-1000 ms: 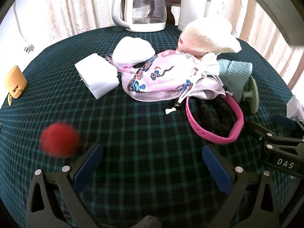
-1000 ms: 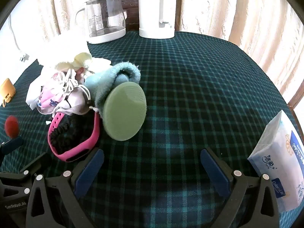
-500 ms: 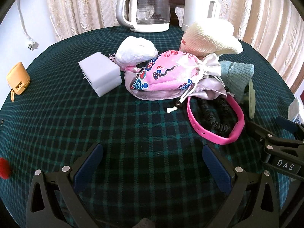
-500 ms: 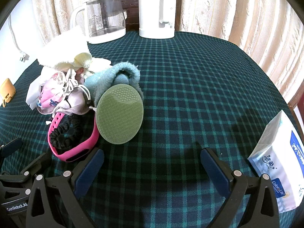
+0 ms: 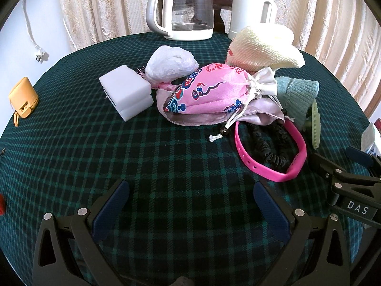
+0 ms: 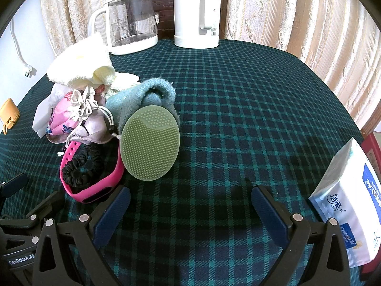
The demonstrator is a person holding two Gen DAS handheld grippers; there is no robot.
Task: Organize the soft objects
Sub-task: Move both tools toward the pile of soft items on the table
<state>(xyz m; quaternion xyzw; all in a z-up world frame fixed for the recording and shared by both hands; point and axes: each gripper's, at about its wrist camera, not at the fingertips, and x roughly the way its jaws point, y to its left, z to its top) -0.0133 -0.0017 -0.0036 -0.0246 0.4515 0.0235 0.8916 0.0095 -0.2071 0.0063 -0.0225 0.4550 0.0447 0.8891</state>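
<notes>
A pile of soft things lies mid-table: a pink patterned pouch [image 5: 204, 93], a cream knit cloth [image 5: 264, 47], a teal towel [image 5: 297, 95], a white plastic bag [image 5: 171, 63], a white sponge block [image 5: 126, 95], a pink strap [image 5: 273, 166] around a black scrunchie [image 5: 269, 147], and a green silicone scrubber [image 6: 150, 143]. A red ball [image 5: 1, 205] sits at the far left edge. My left gripper [image 5: 190, 205] is open and empty, in front of the pile. My right gripper [image 6: 190, 205] is open and empty, right of the scrubber.
A glass kettle [image 5: 185, 12] and a white thermos jug [image 5: 254, 7] stand at the back. An orange case [image 5: 22, 97] lies at the left. A tissue pack [image 6: 350, 202] lies at the right edge. The table has a dark green plaid cloth [image 6: 238, 95].
The red ball has rolled from near my left gripper's left finger away to the table's left edge. Both views have shifted slightly; the grippers stay open.
</notes>
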